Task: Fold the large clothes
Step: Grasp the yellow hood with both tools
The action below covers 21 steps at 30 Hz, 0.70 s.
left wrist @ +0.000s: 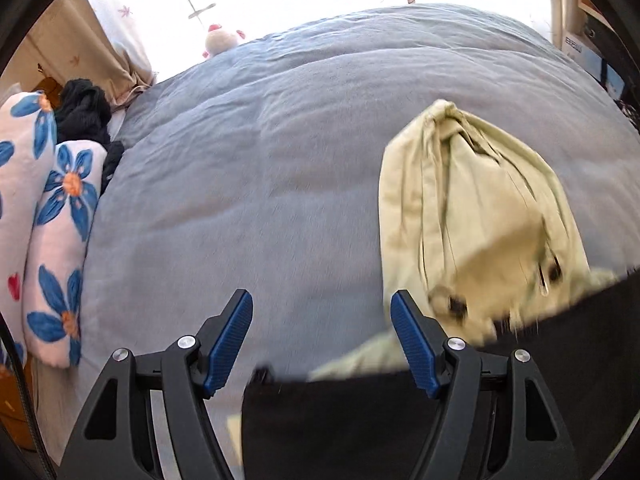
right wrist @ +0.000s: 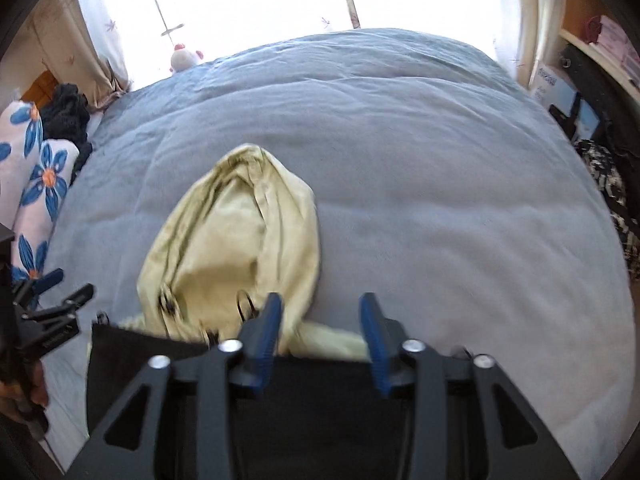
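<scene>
A pale yellow-green garment (left wrist: 472,208) lies bunched on the grey-blue bed cover (left wrist: 248,176), with dark buttons near its front end. It also shows in the right wrist view (right wrist: 236,248). A black cloth (left wrist: 360,420) lies at the near edge and overlaps the garment's end; in the right wrist view it sits under the fingers (right wrist: 140,356). My left gripper (left wrist: 322,304) is open and empty, just left of the garment. My right gripper (right wrist: 322,308) is open and empty over the garment's near right corner. The left gripper (right wrist: 60,292) shows at the left edge of the right wrist view.
Flower-print pillows (left wrist: 52,216) and dark clothes (left wrist: 84,112) lie along the bed's left side. A small plush toy (left wrist: 220,38) sits at the far edge by the bright window. Shelves with boxes (right wrist: 560,88) and a black-and-white patterned cloth (right wrist: 612,192) stand at the right.
</scene>
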### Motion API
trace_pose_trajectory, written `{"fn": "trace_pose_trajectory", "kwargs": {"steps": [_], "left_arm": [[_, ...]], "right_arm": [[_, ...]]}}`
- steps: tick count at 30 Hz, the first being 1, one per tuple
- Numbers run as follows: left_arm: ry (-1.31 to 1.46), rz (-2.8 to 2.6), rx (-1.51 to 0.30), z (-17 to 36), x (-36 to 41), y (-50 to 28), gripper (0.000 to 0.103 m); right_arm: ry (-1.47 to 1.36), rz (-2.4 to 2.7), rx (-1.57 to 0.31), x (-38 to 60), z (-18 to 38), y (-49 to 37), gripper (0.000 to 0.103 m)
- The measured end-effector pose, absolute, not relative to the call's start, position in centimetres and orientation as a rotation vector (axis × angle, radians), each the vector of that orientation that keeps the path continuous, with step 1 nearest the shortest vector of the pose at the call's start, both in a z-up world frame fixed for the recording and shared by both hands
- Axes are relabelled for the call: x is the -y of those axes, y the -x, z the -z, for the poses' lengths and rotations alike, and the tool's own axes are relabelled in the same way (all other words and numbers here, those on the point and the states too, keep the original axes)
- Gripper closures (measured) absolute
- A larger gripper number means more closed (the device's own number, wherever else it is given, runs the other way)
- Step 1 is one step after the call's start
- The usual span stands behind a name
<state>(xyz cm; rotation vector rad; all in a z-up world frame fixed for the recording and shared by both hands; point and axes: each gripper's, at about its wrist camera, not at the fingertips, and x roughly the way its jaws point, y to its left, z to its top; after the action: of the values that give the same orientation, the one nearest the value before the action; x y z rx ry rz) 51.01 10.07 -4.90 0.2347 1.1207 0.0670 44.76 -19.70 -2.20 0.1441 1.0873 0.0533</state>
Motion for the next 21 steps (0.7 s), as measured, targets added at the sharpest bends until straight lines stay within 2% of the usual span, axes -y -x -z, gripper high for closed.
{"fn": "trace_pose_trajectory", "kwargs": {"steps": [7,14,20,21], "left_arm": [[-0.143,-0.069,-1.164,9.9,-9.6,-58.2,0.033],[-0.156,-0.032,-1.211,15.2,-8.1,-60.8,0.033],[-0.073,0.033,-1.195,16.4,-9.3,-61.8,0.032],[-0.054,0.049,-1.194,16.4,-9.5,-61.9,0.037]], "right_arm": [[-0.188,-0.047,-1.112,18.5,6.7,-52.0,0.051],[-0.190,-0.057,-1.154,17.6,11.4,-56.1,0.051],[-0.152,-0.056,-1.200,16.8,14.7,-58.0,0.051],[-0.161,-0.053,-1.205,16.9,15.3,-58.1,0.051]]}}
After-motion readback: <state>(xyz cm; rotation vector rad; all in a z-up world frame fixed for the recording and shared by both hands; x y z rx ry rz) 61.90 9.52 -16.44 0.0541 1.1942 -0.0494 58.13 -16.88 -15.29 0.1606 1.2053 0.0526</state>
